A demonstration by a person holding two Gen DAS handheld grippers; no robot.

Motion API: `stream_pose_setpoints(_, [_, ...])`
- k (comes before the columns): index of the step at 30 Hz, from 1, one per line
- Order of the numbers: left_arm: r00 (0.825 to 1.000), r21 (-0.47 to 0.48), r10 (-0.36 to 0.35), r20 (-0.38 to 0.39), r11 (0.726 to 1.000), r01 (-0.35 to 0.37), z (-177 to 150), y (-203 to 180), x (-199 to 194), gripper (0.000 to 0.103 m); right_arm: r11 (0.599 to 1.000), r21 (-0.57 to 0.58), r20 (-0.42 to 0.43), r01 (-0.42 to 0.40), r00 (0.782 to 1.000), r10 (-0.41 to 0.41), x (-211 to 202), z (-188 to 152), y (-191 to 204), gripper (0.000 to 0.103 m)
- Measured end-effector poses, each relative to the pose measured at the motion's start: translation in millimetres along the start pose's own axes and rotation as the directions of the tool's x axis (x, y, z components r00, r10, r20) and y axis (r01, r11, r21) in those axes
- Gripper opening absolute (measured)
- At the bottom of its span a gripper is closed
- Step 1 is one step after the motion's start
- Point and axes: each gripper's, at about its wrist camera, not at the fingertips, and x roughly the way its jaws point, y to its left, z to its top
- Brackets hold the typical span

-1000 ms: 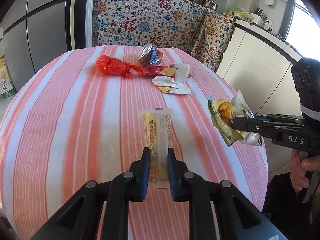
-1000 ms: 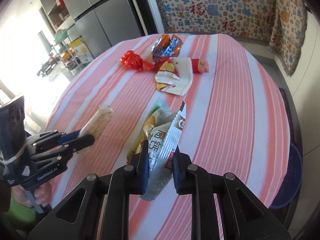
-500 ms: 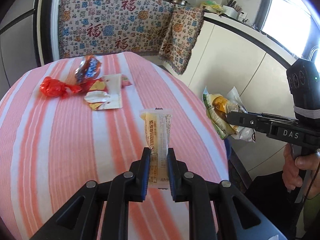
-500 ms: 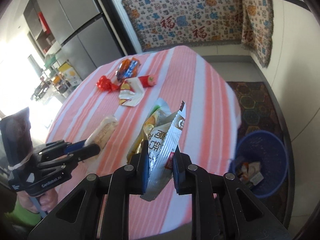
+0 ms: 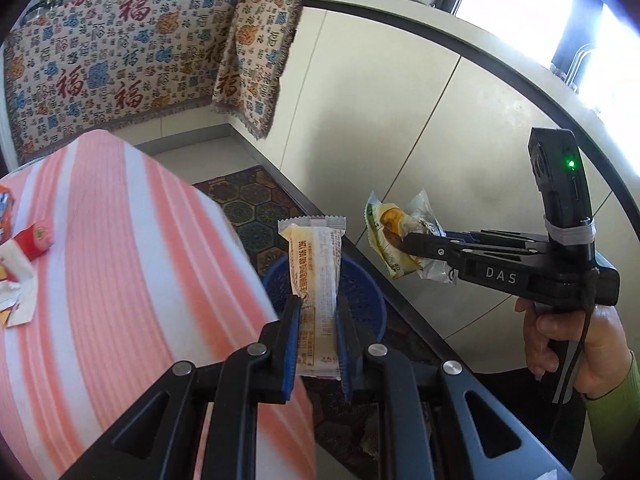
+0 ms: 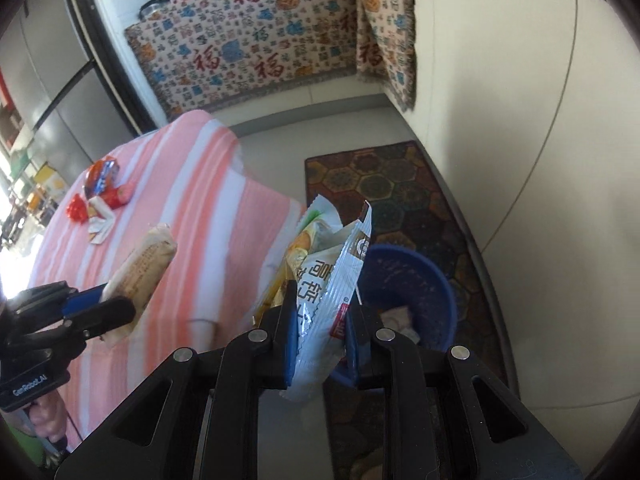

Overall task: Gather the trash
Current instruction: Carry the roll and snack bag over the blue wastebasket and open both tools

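Both wrappers are now being carried off the striped table [image 5: 120, 240] and toward the blue bin [image 6: 420, 280] on the floor; a second ago they were being lifted just above the cloth, with the bin barely in view. The left gripper [image 5: 318, 324] is being kept pinched on the long pale snack wrapper [image 5: 318, 264], which in the left wrist view is now being held directly over the bin's rim. The right gripper [image 6: 320, 328] is being kept clamped on the crumpled bundle of foil wrappers [image 6: 332, 272], with the bin lying at about 2 o'clock from its tips, near but not yet beneath them. Release is judged to be close for the left load, while the right one is still being brought across. More trash [image 6: 98, 192] is being left on the table at 10 o'clock, so further trips are being implied.
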Motion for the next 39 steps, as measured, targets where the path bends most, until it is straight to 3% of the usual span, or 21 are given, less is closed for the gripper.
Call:
stream_pose_setpoints(11, [0.997, -0.003, -0.025, -0.078, 1.000, 0.024, 27, -31, 104, 0.017, 0.997, 0.068, -0.052, 0.042, 0.998, -0.039, 41, 8, -66, 0.019])
stream_pose_setpoints(22, [0.991, 0.034, -0.006, -0.133, 0.999, 0.011, 26, -48, 162, 0.020, 0.992, 0.128, -0.087, 0.008, 0.996, 0.003, 77, 5, -96, 0.023])
stream_pose_setpoints(23, [0.990, 0.033, -0.001, -0.138, 0.999, 0.006, 25, -48, 167, 0.030, 0.990, 0.140, -0.085, 0.001, 0.996, 0.011, 79, 4, -100, 0.035])
stream_pose_setpoints(24, [0.989, 0.027, 0.007, -0.149, 1.000, -0.003, 25, -47, 173, 0.051, 0.988, 0.155, -0.075, 0.003, 0.997, 0.008, 79, 3, -104, 0.046])
stream_pose_setpoints(25, [0.988, 0.015, 0.016, -0.153, 1.000, -0.014, 25, -45, 177, 0.059, 0.986, 0.169, -0.067, 0.014, 0.998, -0.003, 77, 2, -107, 0.060])
stream_pose_setpoints(30, [0.994, -0.014, 0.012, -0.111, 1.000, -0.014, 29, -41, 165, 0.061, 0.983, 0.168, 0.022, 0.074, 0.997, -0.079, 49, 6, -110, 0.060])
stream_pose_setpoints(34, [0.999, 0.004, 0.021, -0.032, 1.000, -0.021, 27, -43, 127, 0.062, 0.984, 0.163, 0.117, 0.077, 0.988, -0.097, 23, 11, -100, 0.070])
stream_pose_setpoints(39, [0.993, -0.006, 0.109, 0.036, 0.994, -0.109, 6, -35, 72, 0.069, 0.989, 0.110, 0.190, 0.098, 0.975, -0.118, 6, 14, -69, 0.078])
